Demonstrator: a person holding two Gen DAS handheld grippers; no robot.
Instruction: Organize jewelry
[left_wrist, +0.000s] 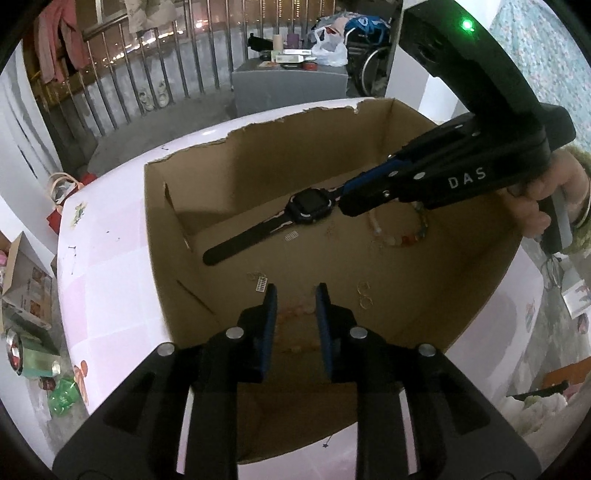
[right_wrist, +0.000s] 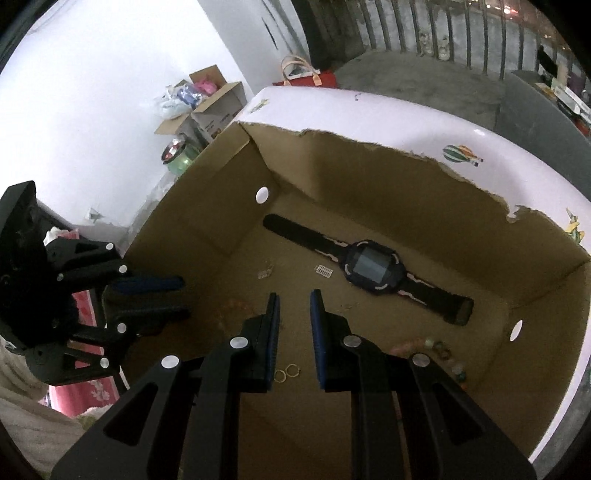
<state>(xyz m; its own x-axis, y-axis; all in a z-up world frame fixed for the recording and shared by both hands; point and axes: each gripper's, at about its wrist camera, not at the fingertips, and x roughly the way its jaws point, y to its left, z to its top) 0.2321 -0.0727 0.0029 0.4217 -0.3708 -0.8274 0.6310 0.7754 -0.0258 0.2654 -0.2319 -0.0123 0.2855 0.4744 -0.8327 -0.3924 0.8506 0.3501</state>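
Observation:
An open cardboard box (left_wrist: 258, 166) (right_wrist: 369, 177) with a torn rim stands on a white and pink table (left_wrist: 110, 258). On its floor lie a black watch (left_wrist: 308, 205) (right_wrist: 373, 269), a coloured bead bracelet (left_wrist: 402, 232) (right_wrist: 443, 354), thin gold rings (left_wrist: 364, 295) (right_wrist: 286, 373) and small white tags (left_wrist: 260, 284). My left gripper (left_wrist: 295, 295) (right_wrist: 184, 299) hangs open inside the box over faint pink beads (left_wrist: 295, 314), not pinching them. My right gripper (right_wrist: 294, 301) (left_wrist: 342, 201) is also inside, its jaws a little apart with nothing between them, just short of the watch.
A person's hand (left_wrist: 546, 192) holds the right gripper's handle. Beyond the table stand a grey cabinet (left_wrist: 290, 88) with clutter on top and a metal railing (left_wrist: 147, 74). Cardboard boxes (right_wrist: 207, 110) and cans sit on the floor at the left.

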